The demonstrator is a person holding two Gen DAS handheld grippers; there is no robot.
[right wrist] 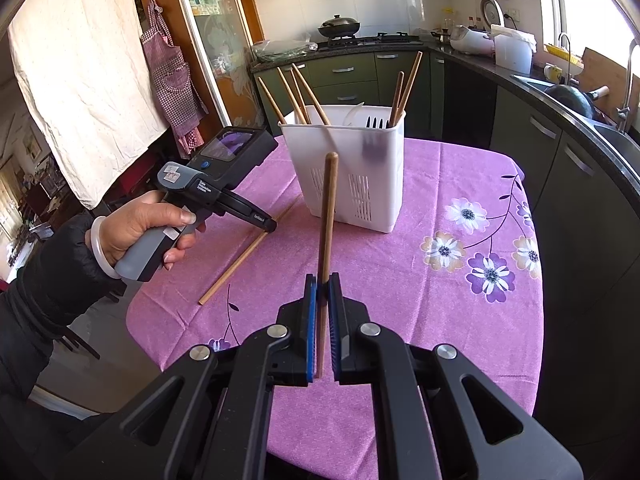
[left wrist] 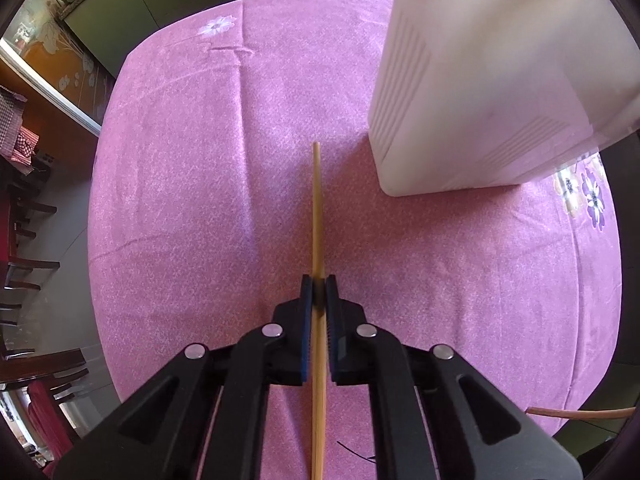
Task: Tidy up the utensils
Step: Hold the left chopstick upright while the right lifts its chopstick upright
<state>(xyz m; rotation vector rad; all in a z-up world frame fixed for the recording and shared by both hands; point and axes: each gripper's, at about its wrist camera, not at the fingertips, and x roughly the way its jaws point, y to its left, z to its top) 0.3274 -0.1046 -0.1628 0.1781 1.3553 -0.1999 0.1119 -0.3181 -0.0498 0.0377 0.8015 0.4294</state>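
Right wrist view shows a dark chopstick (right wrist: 327,216) clamped upright in the right gripper (right wrist: 322,280) before the white caddy (right wrist: 360,184) mid-table, the left gripper (left wrist: 319,280) pinching a pale chopstick (left wrist: 317,200) near the table's left edge, so both likely await lifting over the caddy's rim.

Right wrist view: utensil holder (right wrist: 356,176) stands on the tablecloth (right wrist: 440,300) at 12 o'clock, with chopsticks (right wrist: 296,94) and a fork (right wrist: 374,124) upright in it. A loose chopstick (right wrist: 244,258) lies on the cloth at 10 o'clock, left of the holder. Behind the table, at 12 to 2 o'clock, runs the counter (right wrist: 500,72).
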